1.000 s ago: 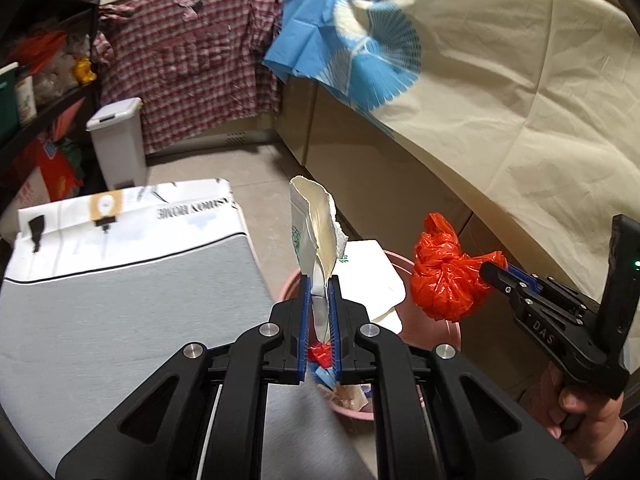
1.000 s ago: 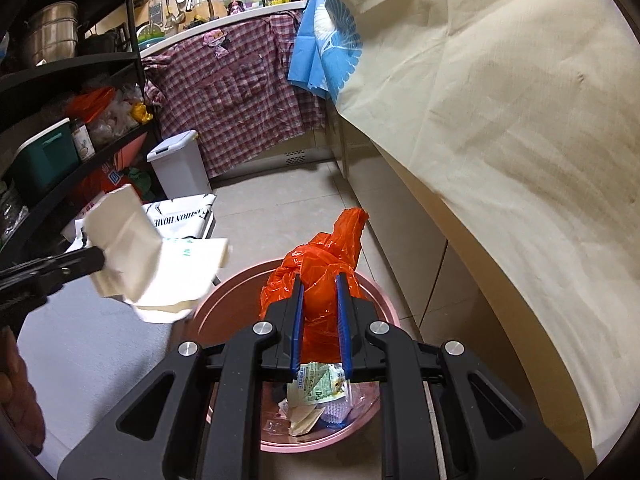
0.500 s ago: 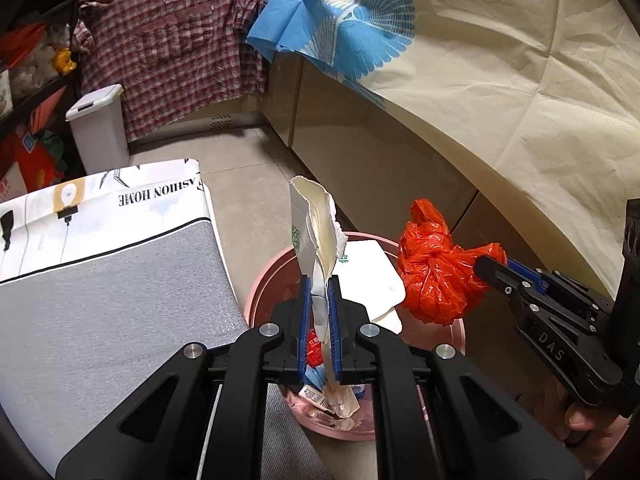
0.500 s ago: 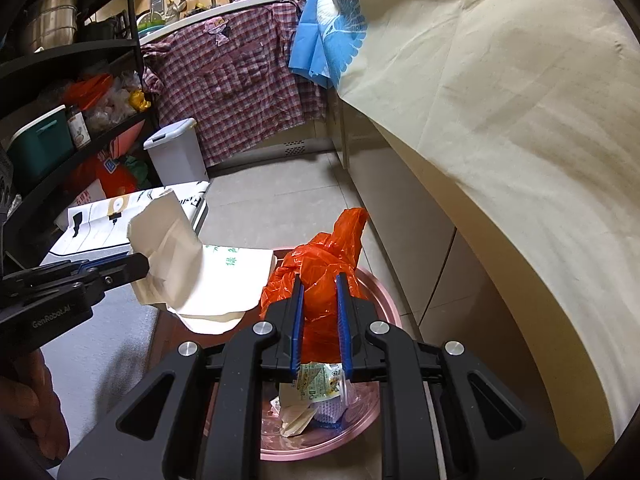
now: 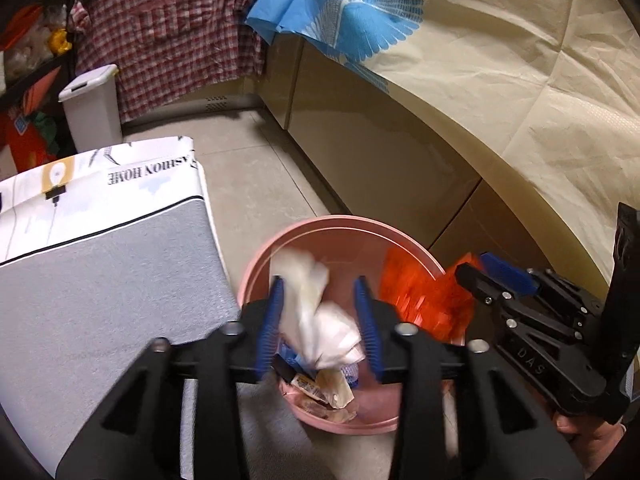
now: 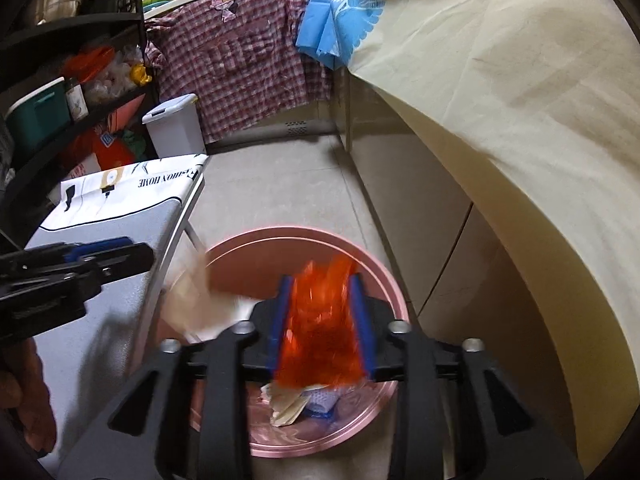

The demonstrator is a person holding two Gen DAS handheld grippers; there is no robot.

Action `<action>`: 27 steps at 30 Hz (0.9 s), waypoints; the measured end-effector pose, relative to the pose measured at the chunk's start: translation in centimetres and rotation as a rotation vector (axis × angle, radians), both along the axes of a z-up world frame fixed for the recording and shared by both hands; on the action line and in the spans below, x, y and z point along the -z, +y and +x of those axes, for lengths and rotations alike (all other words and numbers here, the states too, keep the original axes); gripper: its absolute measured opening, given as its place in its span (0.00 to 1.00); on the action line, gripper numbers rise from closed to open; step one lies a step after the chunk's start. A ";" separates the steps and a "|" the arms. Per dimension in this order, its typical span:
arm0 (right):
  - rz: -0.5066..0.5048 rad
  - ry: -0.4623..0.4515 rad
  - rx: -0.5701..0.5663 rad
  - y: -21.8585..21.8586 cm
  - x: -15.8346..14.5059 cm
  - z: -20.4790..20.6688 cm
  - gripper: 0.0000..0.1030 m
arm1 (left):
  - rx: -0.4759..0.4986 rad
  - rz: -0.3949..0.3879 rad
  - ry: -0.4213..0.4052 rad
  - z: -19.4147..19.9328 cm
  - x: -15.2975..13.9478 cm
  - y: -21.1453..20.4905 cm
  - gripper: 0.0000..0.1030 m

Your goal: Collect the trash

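A pink bin (image 5: pixel 340 220) stands on the floor with several wrappers in its bottom. My left gripper (image 5: pixel 318 284) hangs over it, jaws opening; a crumpled white paper (image 5: pixel 320 320) is blurred between the blue pads, slipping down loose. In the right wrist view my right gripper (image 6: pixel 320 280) is over the same pink bin (image 6: pixel 280 232), jaws opening too. A red-orange plastic bag (image 6: pixel 320 320) is streaked with motion between its pads, dropping. The bag (image 5: pixel 420 296) and the right gripper (image 5: pixel 480 268) show at the right of the left view; the left gripper (image 6: pixel 136 252) shows at the left of the right view.
A grey padded board with a printed white cover (image 5: pixel 100 260) sits left of the bin. A cream cloth (image 5: pixel 520 60) drapes over the cabinets on the right. A small white lidded bin (image 5: pixel 92 108) and a checked shirt (image 5: pixel 172 28) are at the back. Dark shelves stand far left.
Both grippers have spread their jaws. The white paper, upright in the left jaws before, now sags and falls. The orange bag slides down from the right jaws into the bin.
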State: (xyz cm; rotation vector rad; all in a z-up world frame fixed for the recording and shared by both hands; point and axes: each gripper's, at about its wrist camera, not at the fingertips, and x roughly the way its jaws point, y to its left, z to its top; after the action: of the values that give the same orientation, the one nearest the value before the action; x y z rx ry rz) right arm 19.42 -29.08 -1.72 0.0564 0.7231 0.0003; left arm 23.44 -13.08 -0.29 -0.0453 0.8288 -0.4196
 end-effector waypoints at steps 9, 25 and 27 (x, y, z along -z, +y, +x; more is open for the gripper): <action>-0.022 -0.034 0.002 0.7 -1.1 -1.8 0.73 | -0.055 -0.006 -0.034 -3.9 -2.1 3.4 0.56; 0.003 -0.203 0.019 2.6 -6.9 -14.3 0.95 | -0.193 0.001 -0.121 -18.1 -5.0 7.8 0.75; -0.006 -0.204 0.005 3.1 -6.9 -15.9 0.95 | -0.231 0.003 -0.130 -19.7 -5.5 8.4 0.75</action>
State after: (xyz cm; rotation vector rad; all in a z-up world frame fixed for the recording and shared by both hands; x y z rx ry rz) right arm 3.52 -25.94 5.17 0.0511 0.5187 -0.0006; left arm 3.72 -4.72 5.16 -0.1086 0.6870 -0.2010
